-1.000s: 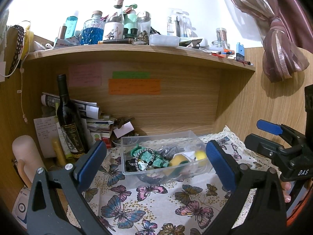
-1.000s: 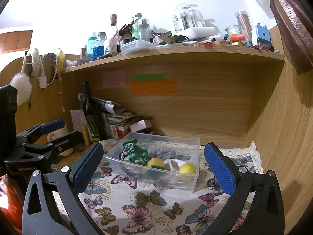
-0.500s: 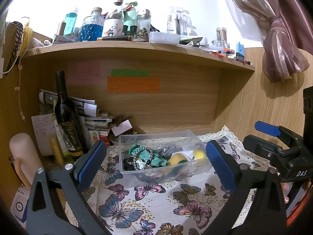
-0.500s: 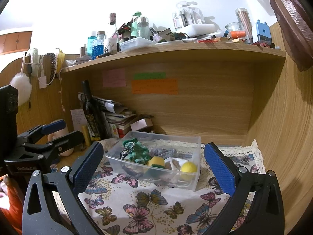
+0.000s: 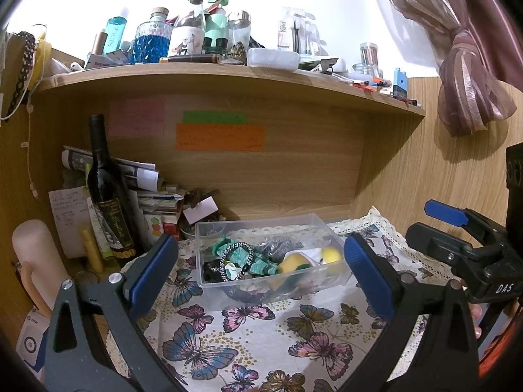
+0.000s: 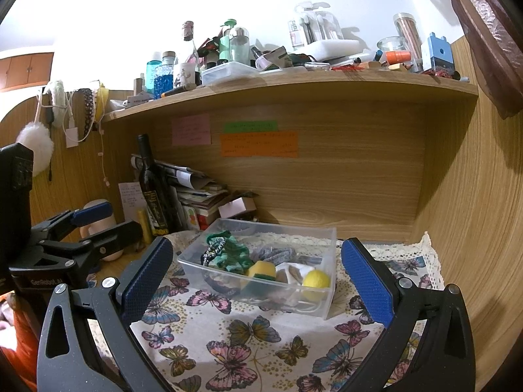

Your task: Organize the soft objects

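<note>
left wrist view: a clear rectangular plastic box (image 5: 271, 254) sits on a white cloth printed with colourful butterflies (image 5: 248, 333), under a wooden shelf (image 5: 228, 78) crowded with bottles. the box is the landmark here. inside it lie a crumpled green fabric piece (image 5: 258, 258) with a beaded bracelet (image 5: 237, 259) on top, a grey knitted scrunchie (image 5: 278, 248) behind, a yellow sponge with a green pad (image 5: 292, 263) and a round yellow ball (image 5: 330, 254) toward the box's right end. the left gripper (image 5: 260, 274) hovers in front of the box, its blue-padded jaws spread wide and empty, one on each side of the box. a dark wine bottle (image 5: 109, 196) stands upright to the left of the box, beside stacked papers. the right gripper (image 6: 255, 277) is also in front of the box, jaws released wide, grasping nothing. it appears well to the right of the box in the left wrist view.
</note>
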{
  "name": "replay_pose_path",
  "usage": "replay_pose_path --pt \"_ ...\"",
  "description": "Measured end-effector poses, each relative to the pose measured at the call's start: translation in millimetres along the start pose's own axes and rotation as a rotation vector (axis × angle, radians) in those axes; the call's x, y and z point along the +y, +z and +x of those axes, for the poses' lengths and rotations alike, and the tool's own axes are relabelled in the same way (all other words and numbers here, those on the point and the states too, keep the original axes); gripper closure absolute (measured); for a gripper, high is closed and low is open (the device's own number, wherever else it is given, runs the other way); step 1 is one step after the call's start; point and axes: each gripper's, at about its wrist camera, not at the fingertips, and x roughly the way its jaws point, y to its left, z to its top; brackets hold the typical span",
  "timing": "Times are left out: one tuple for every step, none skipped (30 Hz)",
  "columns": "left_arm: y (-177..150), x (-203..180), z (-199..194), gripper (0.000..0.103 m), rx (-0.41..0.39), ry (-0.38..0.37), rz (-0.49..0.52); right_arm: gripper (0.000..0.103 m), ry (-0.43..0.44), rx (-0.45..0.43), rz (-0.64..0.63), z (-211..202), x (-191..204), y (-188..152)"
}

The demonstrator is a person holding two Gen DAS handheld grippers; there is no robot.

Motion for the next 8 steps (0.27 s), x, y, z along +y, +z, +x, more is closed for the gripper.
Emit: replay_pose_path --pt "-0.1 0.1 0.5 0.0 0.001 0.001 -0.001 0.0 -0.001 0.001 0.001 0.3 -0.2 -0.3" --pt "-0.4 0.5 0.6 0.0 0.002 0.0 -0.001 0.0 -0.001 0.002 0.002 0.3 0.0 -0.5" --pt "-0.4 0.4 1.0 0.0 0.002 -0.001 -0.001 0.0 -0.002 0.003 0.003 0.3 -0.1 -0.8" --pt "-0.5 0.6 1.1 0.0 0.002 0.0 -0.001 0.0 -0.003 0.003 0.005 0.2 -0.2 -1.0" --pt "-0.5 0.7 1.1 0.0 0.002 0.0 0.0 0.0 -0.005 0.004 0.006 0.2 -0.3 -1.1" --pt "-0.5 1.2 1.0 0.0 0.002 -0.003 -0.001 0.0 -0.005 0.004 0.007 0.2 -0.4 -1.2" --pt "-0.6 1.2 1.3 0.0 0.002 -0.005 -0.002 0.0 -0.005 0.005 0.008 0.2 -0.6 -1.2" --pt "-0.5 1.4 1.3 0.0 0.002 -0.004 -0.004 0.0 -0.005 0.005 0.008 0.4 -1.1 -1.1"
